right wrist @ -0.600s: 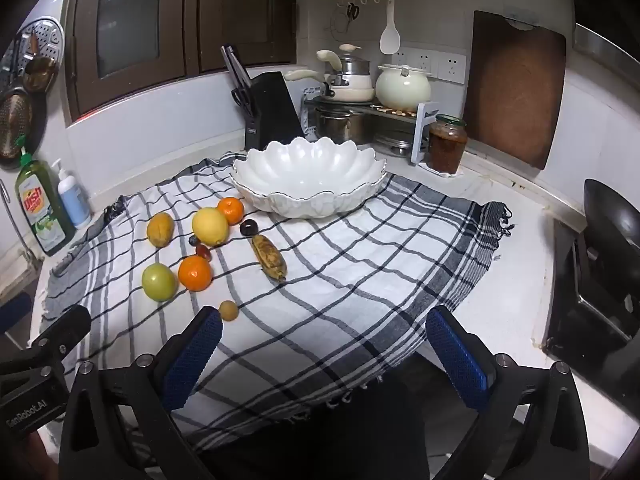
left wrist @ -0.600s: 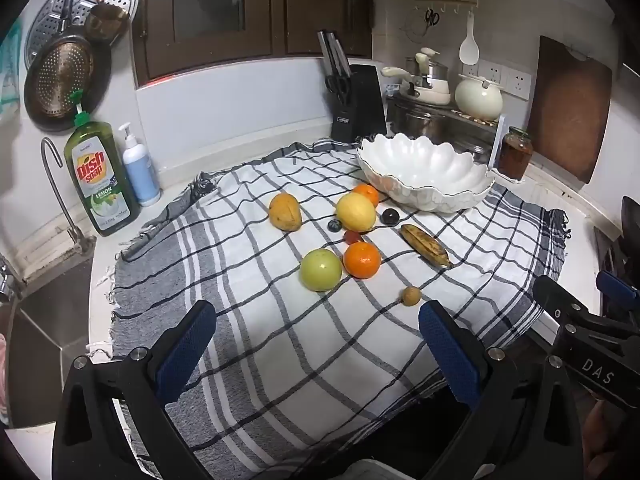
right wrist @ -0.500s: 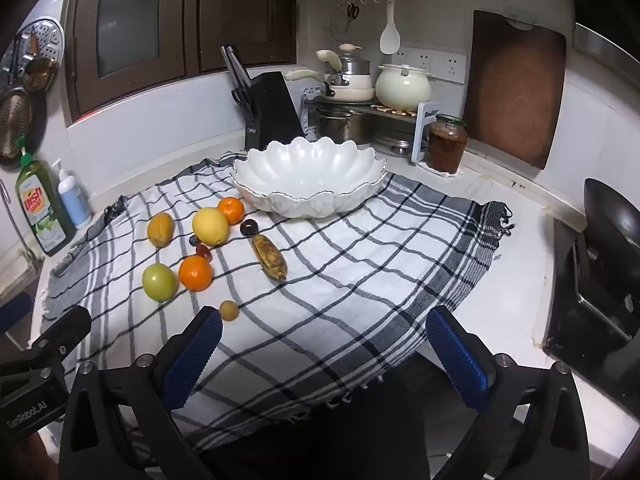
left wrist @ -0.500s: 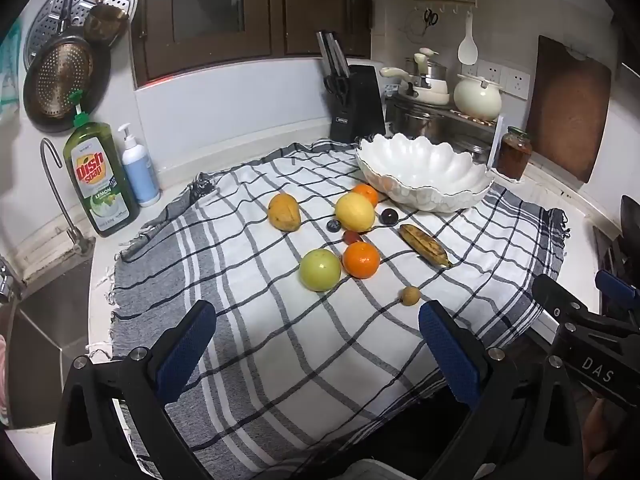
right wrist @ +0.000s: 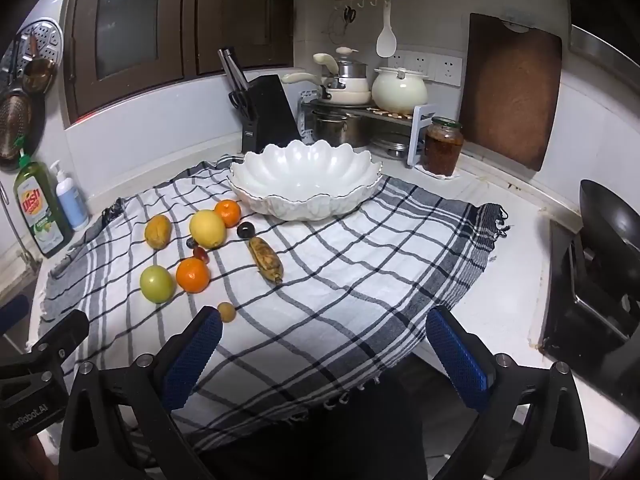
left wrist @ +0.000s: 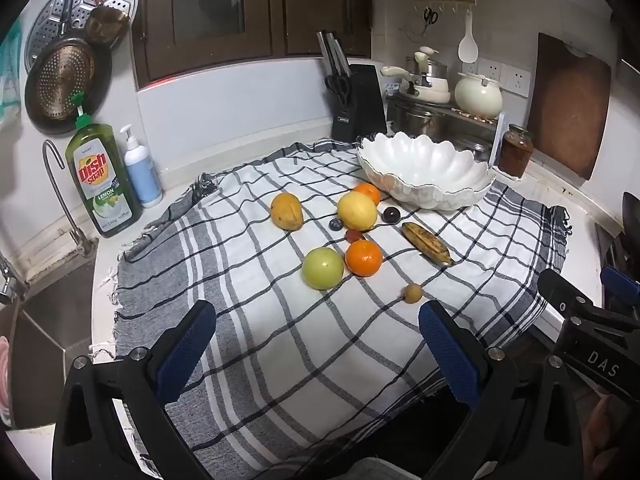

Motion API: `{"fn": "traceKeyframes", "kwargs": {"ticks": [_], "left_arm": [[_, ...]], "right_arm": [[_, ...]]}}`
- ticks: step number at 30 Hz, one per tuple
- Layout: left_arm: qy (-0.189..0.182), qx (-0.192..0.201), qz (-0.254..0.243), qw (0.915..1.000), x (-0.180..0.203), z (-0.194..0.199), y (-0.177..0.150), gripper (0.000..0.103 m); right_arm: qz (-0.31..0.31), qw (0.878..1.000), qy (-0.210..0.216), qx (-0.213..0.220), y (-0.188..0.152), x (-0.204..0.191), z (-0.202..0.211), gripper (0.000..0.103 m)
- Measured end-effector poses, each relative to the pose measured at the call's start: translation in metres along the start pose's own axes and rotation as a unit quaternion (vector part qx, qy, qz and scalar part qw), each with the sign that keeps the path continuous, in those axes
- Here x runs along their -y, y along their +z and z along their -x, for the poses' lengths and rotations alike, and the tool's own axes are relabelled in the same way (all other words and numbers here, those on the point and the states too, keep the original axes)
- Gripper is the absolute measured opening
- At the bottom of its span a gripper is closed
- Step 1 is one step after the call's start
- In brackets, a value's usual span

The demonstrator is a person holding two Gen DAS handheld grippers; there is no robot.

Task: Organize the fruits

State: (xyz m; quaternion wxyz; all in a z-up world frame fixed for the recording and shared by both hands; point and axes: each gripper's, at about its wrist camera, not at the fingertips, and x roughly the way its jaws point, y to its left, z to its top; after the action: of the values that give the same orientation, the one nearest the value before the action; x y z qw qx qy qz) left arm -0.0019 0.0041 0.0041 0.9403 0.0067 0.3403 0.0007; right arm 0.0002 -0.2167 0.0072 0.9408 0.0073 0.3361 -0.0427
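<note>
Both tools, the left tool (left wrist: 318, 350) and the right tool (right wrist: 324, 350), hover with jaws wide apart, empty, near the cloth's (left wrist: 280, 340) edge. The fruits (left wrist: 344, 236) lie farther off, left of the white bowl (right wrist: 304, 184). Only the right view shows the dark wok (right wrist: 612, 228).

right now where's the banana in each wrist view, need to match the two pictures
Left wrist view: the banana lies right of centre on the checked cloth, right of the fruit cluster, below the white scalloped bowl.
Right wrist view: the banana lies left of centre, right of the fruit cluster, below the bowl.
Shared landmark: the white scalloped bowl, just beyond the banana in both.
</note>
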Motion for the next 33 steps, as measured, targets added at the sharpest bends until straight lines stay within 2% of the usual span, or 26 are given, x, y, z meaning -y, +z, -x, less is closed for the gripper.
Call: {"fn": "traceKeyframes", "kwargs": {"ticks": [33], "left_arm": [[-0.004, -0.006, -0.003, 1.0000, 0.0010, -0.0023, -0.0066, 0.103]], "right_arm": [[0.000, 1.000, 0.000, 0.003, -0.0002, -0.0008, 0.0015, 0.103]]}}
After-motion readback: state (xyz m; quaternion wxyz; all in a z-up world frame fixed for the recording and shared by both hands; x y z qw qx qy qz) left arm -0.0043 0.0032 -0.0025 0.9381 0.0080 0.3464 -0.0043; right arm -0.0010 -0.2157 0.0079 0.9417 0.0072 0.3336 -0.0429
